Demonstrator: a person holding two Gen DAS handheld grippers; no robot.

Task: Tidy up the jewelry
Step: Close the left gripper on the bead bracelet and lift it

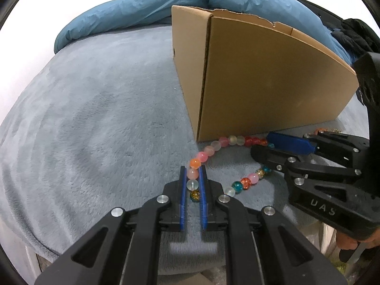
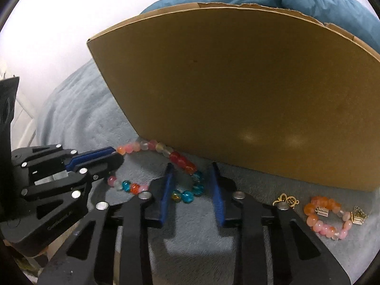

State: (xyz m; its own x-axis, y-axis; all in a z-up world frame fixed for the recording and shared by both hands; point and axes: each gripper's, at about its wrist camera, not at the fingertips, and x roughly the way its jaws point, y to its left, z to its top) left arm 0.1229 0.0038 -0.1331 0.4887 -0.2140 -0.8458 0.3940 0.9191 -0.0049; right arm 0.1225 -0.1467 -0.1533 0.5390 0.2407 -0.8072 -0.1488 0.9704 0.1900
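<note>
A necklace of coloured glass beads [image 1: 215, 146] lies in a loop on the grey blanket in front of a cardboard box [image 1: 261, 78]. My left gripper [image 1: 192, 169] is shut on the necklace's left side, with pink and clear beads between its blue pads. In the right wrist view the necklace [image 2: 182, 161] curves between the open fingers of my right gripper [image 2: 192, 169], which straddles its blue and red beads. The left gripper [image 2: 114, 152] shows there at the left. A pink and orange bead bracelet [image 2: 325, 216] and a gold pendant [image 2: 286, 200] lie to the right.
The box [image 2: 237, 90] stands close behind the jewelry, its tall wall facing me. A blue duvet [image 1: 142, 7] is bunched at the far side of the bed. The grey blanket [image 1: 95, 118] stretches to the left. Dark clothing [image 1: 353, 35] lies at the far right.
</note>
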